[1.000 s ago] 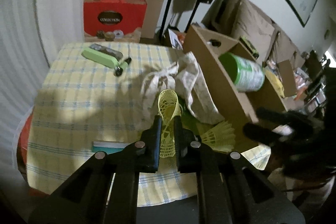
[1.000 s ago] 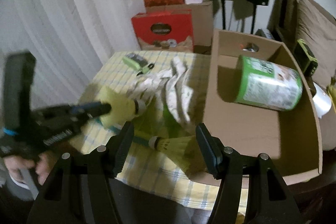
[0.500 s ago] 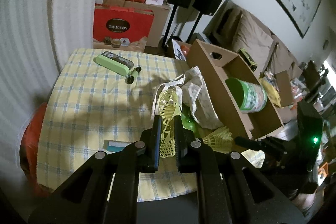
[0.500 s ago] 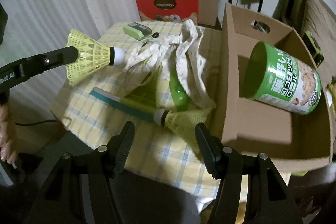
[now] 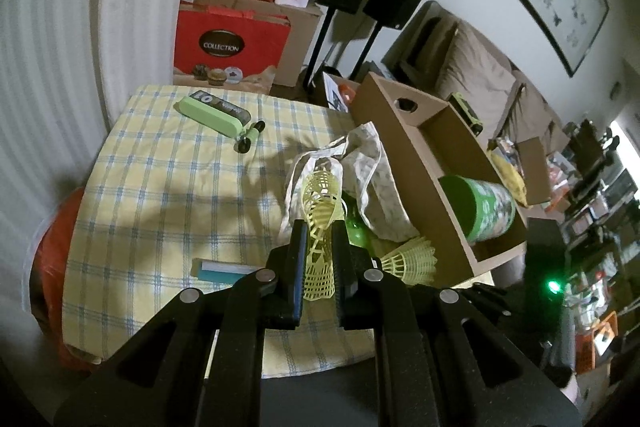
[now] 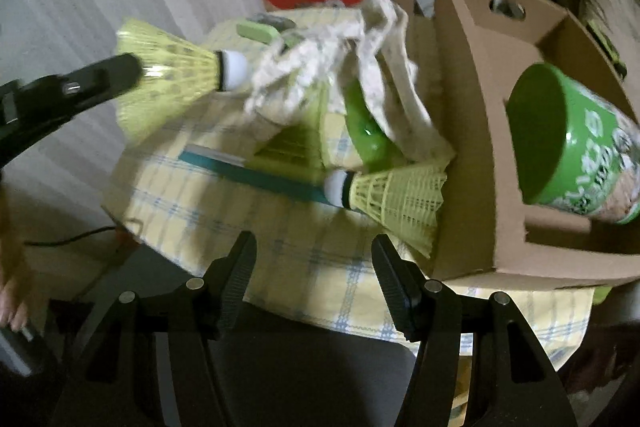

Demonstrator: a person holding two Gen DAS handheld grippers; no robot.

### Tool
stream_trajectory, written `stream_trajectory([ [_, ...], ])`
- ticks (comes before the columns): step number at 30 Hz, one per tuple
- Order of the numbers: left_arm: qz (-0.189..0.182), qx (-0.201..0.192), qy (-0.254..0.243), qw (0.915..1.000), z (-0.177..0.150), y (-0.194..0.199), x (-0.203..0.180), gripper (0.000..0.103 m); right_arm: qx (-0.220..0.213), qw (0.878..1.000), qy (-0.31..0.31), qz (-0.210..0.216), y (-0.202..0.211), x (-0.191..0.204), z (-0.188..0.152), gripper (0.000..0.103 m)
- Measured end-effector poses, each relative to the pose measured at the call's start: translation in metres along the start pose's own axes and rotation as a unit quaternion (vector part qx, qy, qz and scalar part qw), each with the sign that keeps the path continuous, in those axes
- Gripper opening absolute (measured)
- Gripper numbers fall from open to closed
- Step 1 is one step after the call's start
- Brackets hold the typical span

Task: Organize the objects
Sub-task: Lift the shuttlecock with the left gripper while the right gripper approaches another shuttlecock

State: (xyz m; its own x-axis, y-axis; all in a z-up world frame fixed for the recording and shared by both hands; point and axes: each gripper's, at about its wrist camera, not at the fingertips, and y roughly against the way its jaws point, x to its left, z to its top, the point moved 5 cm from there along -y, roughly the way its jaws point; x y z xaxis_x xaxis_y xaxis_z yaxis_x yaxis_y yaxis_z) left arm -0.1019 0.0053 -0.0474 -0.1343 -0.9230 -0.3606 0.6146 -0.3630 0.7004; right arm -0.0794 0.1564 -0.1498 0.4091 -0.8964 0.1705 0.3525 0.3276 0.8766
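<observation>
My left gripper (image 5: 320,231) is shut on the skirt of a yellow shuttlecock (image 5: 318,193), held in the air above the checked tablecloth (image 5: 160,195). The right wrist view shows that gripper (image 6: 100,79) at the left, with the shuttlecock's (image 6: 176,67) white cork pointing towards the cloth bag (image 6: 380,39). A second yellow shuttlecock (image 6: 394,199) lies on the table against the cardboard box (image 6: 472,131). My right gripper (image 6: 314,243) stands open just in front of it, nothing between its fingers. A green canister (image 6: 576,155) lies inside the box.
A teal flat box (image 6: 256,175) and a green plastic piece (image 6: 368,131) lie beside the bag. A light-green device (image 5: 212,111) sits at the table's far side. Red gift bags (image 5: 228,43), speaker stands and a sofa lie beyond. The table's near edge is below my right gripper.
My right gripper has dropped and tilted down towards the lying shuttlecock, which now looms larger just ahead of its fingers. The left gripper drew back a little, still holding its shuttlecock.
</observation>
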Motion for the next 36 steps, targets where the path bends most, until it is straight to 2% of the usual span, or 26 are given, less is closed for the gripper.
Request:
stream_trajectory([
  [3, -0.001, -0.001, 0.002, 1.0000, 0.000, 0.001, 0.002, 0.011, 0.003, 1.000, -0.019, -0.004, -0.006, -0.006, 0.005, 0.061],
  [10, -0.003, -0.002, 0.012, 0.9999, -0.001, 0.002, 0.010, 0.011, -0.007, 0.999, -0.039, 0.017, -0.008, -0.006, 0.020, 0.061],
  [14, -0.002, -0.001, 0.013, 0.9999, -0.002, 0.002, 0.014, 0.011, -0.009, 1.000, -0.015, 0.012, 0.001, 0.007, 0.020, 0.062],
  [18, -0.004, 0.001, 0.016, 0.9999, -0.004, 0.001, 0.016, 0.011, -0.010, 1.000, -0.005, 0.025, 0.013, 0.013, 0.022, 0.062],
  [24, -0.010, 0.003, 0.020, 0.9997, -0.004, 0.000, 0.016, 0.011, -0.030, 1.000, 0.005, 0.008, 0.034, 0.002, 0.049, 0.062],
  [28, -0.012, 0.005, 0.021, 0.9997, -0.004, 0.000, 0.016, 0.011, -0.013, 0.999, 0.000, 0.031, 0.025, -0.007, 0.064, 0.062],
  [36, -0.012, 0.010, 0.021, 0.9997, -0.005, -0.003, 0.013, 0.012, -0.001, 1.000, -0.022, 0.006, 0.021, -0.029, 0.049, 0.060],
])
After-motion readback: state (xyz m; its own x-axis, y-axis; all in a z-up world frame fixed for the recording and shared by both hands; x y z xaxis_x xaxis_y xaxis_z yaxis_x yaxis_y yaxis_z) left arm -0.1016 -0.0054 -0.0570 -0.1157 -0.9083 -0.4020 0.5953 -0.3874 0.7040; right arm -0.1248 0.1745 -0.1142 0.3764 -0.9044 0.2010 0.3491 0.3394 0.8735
